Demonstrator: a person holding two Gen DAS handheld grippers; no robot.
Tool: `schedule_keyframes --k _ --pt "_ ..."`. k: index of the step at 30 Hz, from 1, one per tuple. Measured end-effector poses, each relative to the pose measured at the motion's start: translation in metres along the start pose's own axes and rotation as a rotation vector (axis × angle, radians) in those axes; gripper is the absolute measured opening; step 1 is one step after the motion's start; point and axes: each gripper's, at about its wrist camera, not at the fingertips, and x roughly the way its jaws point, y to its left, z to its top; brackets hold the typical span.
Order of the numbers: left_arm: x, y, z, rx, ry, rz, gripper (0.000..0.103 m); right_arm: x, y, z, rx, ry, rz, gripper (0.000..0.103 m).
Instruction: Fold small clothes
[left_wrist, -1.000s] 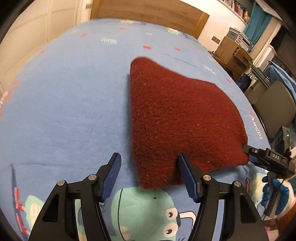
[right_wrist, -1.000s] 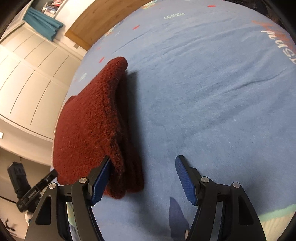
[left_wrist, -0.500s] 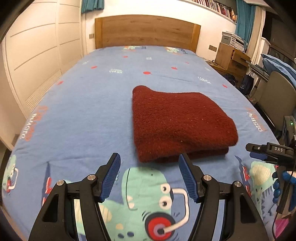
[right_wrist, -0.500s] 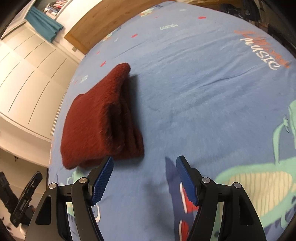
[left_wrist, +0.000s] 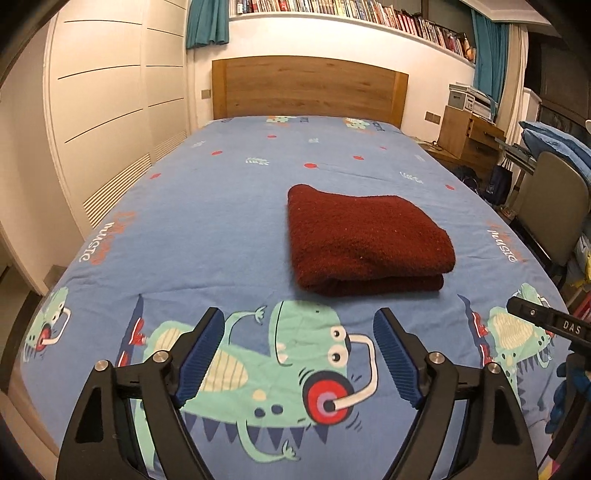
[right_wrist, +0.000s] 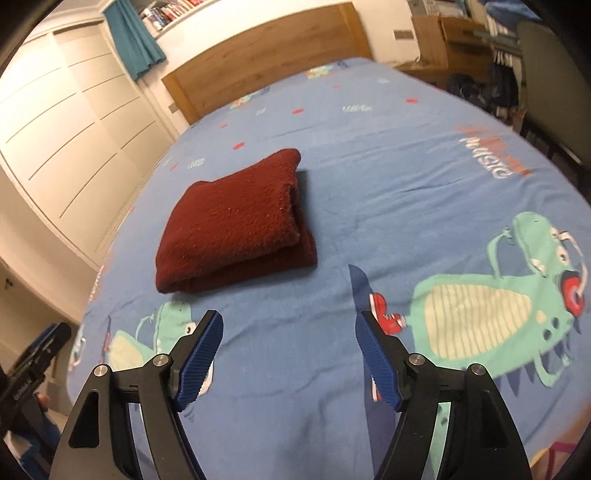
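A dark red fleecy garment (left_wrist: 365, 242) lies folded in a thick rectangle on the blue dinosaur-print bed sheet (left_wrist: 207, 221). It also shows in the right wrist view (right_wrist: 240, 221), left of centre. My left gripper (left_wrist: 299, 332) is open and empty, held above the sheet's near end, well short of the garment. My right gripper (right_wrist: 288, 332) is open and empty, also back from the garment, to its near right. The right gripper's body shows at the left wrist view's right edge (left_wrist: 546, 323).
A wooden headboard (left_wrist: 310, 88) stands at the bed's far end. White wardrobe doors (left_wrist: 103, 110) line the left side. A wooden desk (left_wrist: 469, 136) and a chair (left_wrist: 550, 206) stand to the right of the bed.
Both grippers have let go of the garment and pulled back and up from it. The garment now lies flat and folded on the sheet.
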Motion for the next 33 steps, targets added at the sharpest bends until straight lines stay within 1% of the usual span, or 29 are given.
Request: schedule_keyframes --k 7,10,13,14,22,33 --pt "-0.020 0.002 -0.012 -0.006 -0.032 0.037 0.093 -0.036 0.011 -0.019 -0.048 -0.090 -0.065 0.082" --pt "-0.027 0.003 -0.017 -0.010 -0.052 0.042 0.097 -0.050 0.015 -0.024 -0.067 -0.122 -0.085 0.086" --pt "-0.035 0.003 -0.022 -0.006 -0.081 0.029 0.097 -0.058 0.017 -0.027 -0.076 -0.139 -0.099 0.096" --pt "-0.038 0.003 -0.024 -0.005 -0.093 0.023 0.097 -0.060 0.017 -0.028 -0.080 -0.144 -0.103 0.102" --pt "-0.049 0.005 -0.031 -0.013 -0.101 0.006 0.097 -0.069 0.014 -0.039 -0.093 -0.173 -0.124 0.102" --pt "-0.053 0.002 -0.036 -0.020 -0.098 0.034 0.097 -0.071 0.013 -0.049 -0.133 -0.193 -0.169 0.102"
